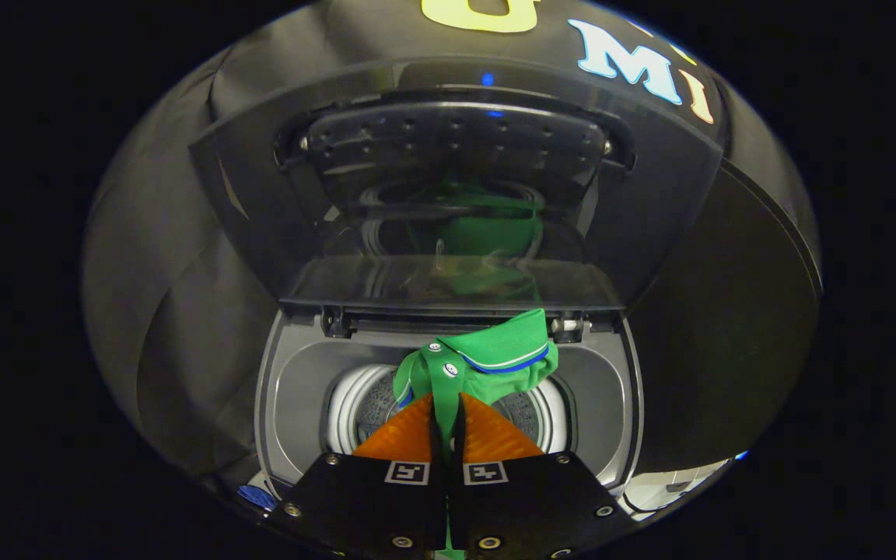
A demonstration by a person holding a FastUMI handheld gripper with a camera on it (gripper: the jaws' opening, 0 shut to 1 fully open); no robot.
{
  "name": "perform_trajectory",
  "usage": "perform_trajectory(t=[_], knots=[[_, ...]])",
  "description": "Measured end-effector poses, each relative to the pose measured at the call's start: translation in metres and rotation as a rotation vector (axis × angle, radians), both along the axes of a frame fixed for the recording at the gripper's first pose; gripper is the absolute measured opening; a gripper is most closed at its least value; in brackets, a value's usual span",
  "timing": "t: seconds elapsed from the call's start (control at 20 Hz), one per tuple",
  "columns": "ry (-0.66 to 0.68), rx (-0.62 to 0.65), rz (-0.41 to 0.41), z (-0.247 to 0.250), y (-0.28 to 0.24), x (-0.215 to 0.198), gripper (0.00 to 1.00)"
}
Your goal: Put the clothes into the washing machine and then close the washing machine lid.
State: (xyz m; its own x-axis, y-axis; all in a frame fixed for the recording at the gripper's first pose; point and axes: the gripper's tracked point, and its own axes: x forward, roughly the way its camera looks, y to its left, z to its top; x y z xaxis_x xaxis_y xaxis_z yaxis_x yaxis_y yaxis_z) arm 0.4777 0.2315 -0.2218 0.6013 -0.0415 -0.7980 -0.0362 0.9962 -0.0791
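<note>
We have the green shirt (487, 362) pinched tight between our jaws, the gripper (448, 424) holding it right over the drum (362, 408) of the washing machine (292, 389), so we judge the loading about half done. The drop and the raised lid (456, 179) are left to deal with. Around us, dark cloth walls (168, 264).

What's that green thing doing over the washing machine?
A person is using a hand-held gripper to do laundry. Its two fingers are pinched shut on a green shirt, holding it right above the round drum of the washing machine. The shirt isn't dropped in yet. The lid stands wide open behind it, and you can see the shirt's green reflection in it.
</note>
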Motion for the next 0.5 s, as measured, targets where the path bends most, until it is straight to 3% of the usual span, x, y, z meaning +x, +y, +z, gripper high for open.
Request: perform_trajectory(t=[0.25,0.5], knots=[[0.052,-0.031,0.051,-0.028,-0.001,-0.017,0.02],[0.115,0.011,0.032,-0.065,0.003,-0.045,0.02]])
